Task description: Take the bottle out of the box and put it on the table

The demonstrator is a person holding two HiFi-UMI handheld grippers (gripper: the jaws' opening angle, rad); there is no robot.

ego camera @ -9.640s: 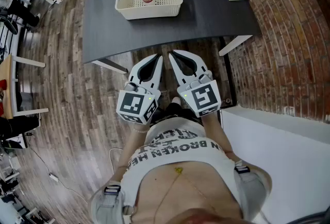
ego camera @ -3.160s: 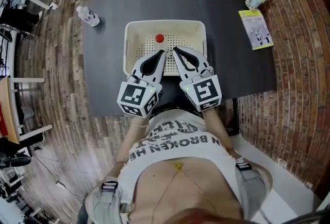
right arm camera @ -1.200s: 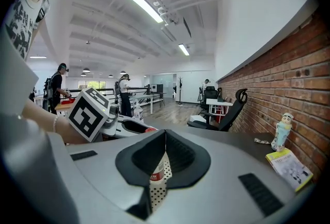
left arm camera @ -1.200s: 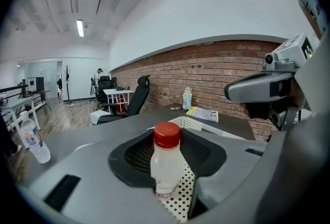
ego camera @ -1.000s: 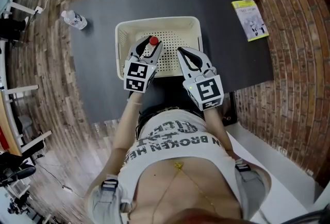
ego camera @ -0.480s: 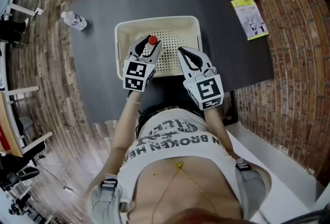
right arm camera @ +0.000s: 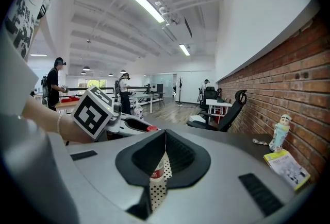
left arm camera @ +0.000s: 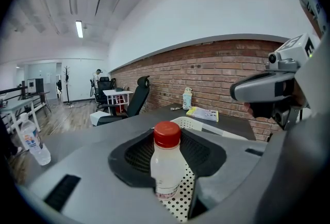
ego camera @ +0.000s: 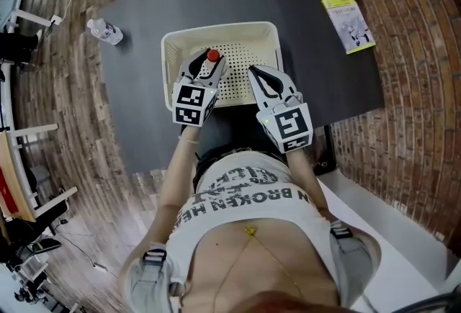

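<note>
1. On the white shirt [ego camera: 245,196], in dark capitals: "N BROKEN" across the middle, "HE" at the lower left of the print. Line above too creased to read.
2. On the bottle [left arm camera: 166,166], a red-banded label [left arm camera: 165,194] near the base. Print too small to read.
3. On the yellow-green booklet [ego camera: 348,24] at the table's far right: print too small to read.
4. On the left marker cube [ego camera: 190,104] and the right marker cube [ego camera: 290,126]: square black-and-white code patterns only, no letters or digits.
</note>
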